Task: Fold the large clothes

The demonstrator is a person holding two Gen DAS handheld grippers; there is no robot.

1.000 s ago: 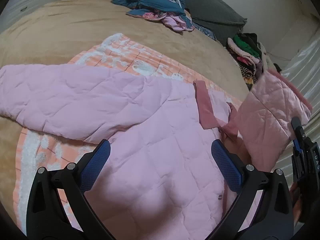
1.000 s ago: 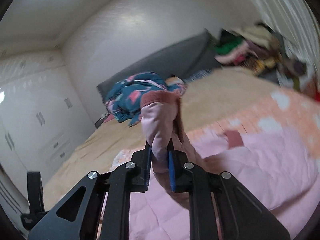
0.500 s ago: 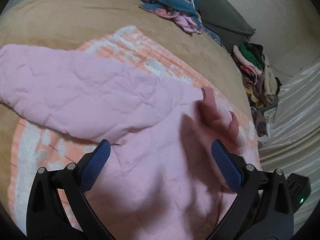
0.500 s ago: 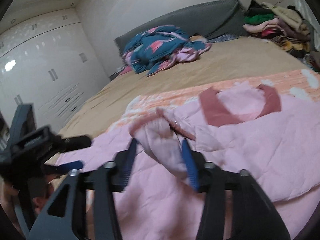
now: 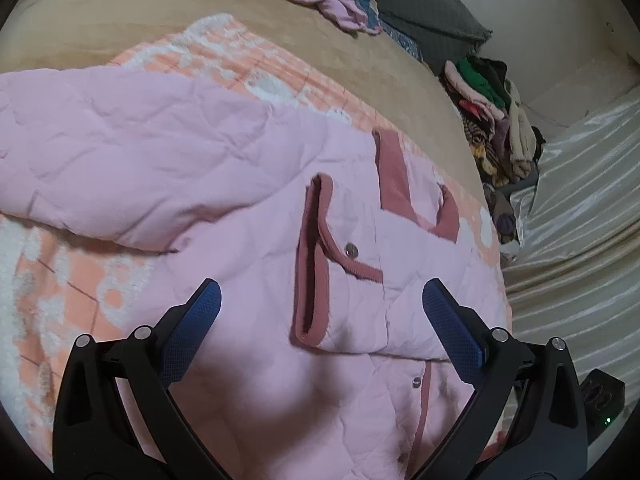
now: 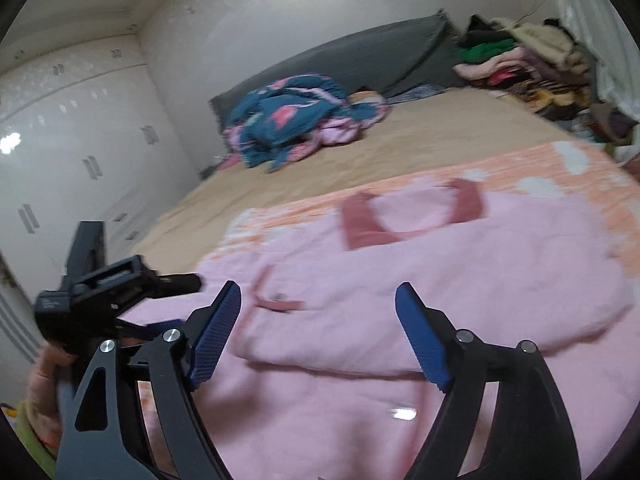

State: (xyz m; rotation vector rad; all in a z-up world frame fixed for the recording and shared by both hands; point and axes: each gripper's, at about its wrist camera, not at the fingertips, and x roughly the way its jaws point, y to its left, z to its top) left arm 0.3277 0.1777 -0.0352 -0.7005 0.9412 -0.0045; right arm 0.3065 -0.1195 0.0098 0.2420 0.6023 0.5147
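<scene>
1. Quilted pink jacket (image 5: 224, 168): soft, puffy, diamond-stitched, with dusty-rose ribbed collar (image 5: 394, 178) and cuff (image 5: 316, 256) and metal snaps. It lies flat near the bed's foot edge, one sleeve folded across the chest.
2. Peach-and-white fleece blanket (image 5: 80, 288): nubby, spread under the jacket on the tan bedspread (image 5: 132, 12).
3. My left gripper (image 5: 320, 320): blue textured pads spread wide above the folded sleeve, grasping nothing.
4. My right gripper (image 6: 320, 324): its jaws have just been opening; the sleeve lies beyond them, released.
5. Hard to read: the right view is motion-blurred; the jacket's hem is cut off below both views.
6. Around: crumpled teal floral bedding (image 6: 288, 116) near the grey headboard (image 6: 360, 56); a heap of clothes (image 5: 492, 120) off the bed's far corner.
</scene>
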